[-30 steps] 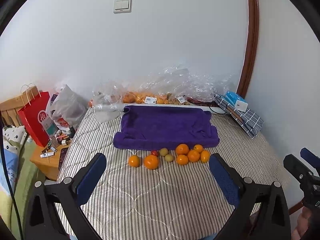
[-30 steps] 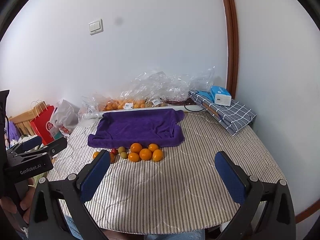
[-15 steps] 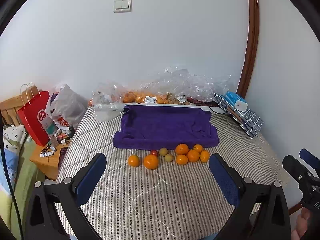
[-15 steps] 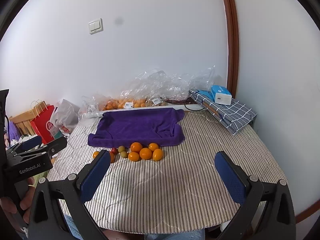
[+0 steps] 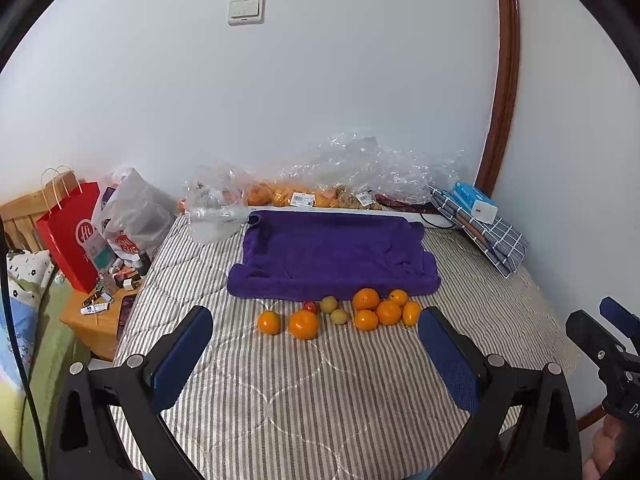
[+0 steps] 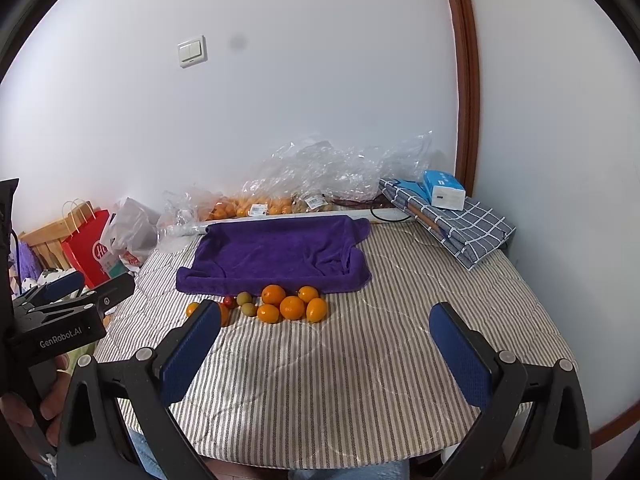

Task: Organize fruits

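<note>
left gripper (image 5: 314, 346): jaws wide, empty; "genrobot.ai" printed on its body
right gripper (image 6: 325, 342): spread wide, holding nothing
fruits (image 5: 340, 315): oranges, two greenish ones and a red one in a row on the striped cover (image 5: 320, 400), just before the purple towel (image 5: 332, 256)
red bag (image 5: 72, 236): white round logo, letters unclear

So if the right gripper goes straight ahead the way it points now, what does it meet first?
Probably the cluster of oranges lying in front of the purple towel. The open right gripper has only bare striped bedcover before them, though depth is hard to judge.
</note>
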A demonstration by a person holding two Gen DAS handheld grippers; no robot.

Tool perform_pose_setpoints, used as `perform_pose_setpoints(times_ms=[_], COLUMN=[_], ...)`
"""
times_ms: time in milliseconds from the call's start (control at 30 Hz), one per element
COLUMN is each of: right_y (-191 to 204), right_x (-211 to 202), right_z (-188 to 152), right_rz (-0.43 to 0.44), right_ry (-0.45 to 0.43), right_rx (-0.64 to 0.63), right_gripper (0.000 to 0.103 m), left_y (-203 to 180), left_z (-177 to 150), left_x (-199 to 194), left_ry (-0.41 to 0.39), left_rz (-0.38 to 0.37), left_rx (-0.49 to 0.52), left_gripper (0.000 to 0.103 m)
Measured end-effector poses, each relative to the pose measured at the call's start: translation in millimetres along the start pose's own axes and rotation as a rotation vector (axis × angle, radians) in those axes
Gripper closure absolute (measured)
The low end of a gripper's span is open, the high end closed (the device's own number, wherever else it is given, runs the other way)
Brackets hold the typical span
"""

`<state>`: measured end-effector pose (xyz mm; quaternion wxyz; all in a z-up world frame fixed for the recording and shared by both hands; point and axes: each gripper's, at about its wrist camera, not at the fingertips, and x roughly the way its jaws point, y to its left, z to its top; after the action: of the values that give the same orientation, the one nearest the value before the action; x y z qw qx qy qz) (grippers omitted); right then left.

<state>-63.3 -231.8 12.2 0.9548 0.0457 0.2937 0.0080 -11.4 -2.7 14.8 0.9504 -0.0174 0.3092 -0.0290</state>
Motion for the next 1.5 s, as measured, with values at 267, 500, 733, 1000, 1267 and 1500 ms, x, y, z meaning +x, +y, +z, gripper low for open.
perform_pose_setpoints(times_ms=[267, 500, 733, 1000, 1267, 1500], right_y=[2, 4, 7, 12, 4, -4], right_x=[5, 8, 24, 77, 143, 205], right_z=[0, -1, -3, -10, -24, -49], right_rz=[0.011, 0.016, 0.022, -0.02, -0.031, -0.011], right_ry=[0.002, -0.005, -0.01, 0.043, 0.152, 0.256], right_rx=[0.005, -0.009, -0.018, -0.065, -0.046, -0.036], right_gripper=[0.0, 0.0, 0.0, 0.0, 0.009, 0.026], left_y=[2, 5, 9, 22, 56, 88], left_z=[-1, -1, -6, -16, -29, -44], left_x=[2, 4, 23, 64, 113, 157], left_ry=[0.001, -0.007, 0.012, 0.057, 0.125, 0.183], left_rz=[-0.002, -0.003, 0.006, 0.028, 0.018, 0.051], left_rx=[0.002, -0.008, -0.003, -0.017, -0.083, -0.1], left_gripper=[0.0, 0.0, 0.0, 0.0, 0.005, 0.008])
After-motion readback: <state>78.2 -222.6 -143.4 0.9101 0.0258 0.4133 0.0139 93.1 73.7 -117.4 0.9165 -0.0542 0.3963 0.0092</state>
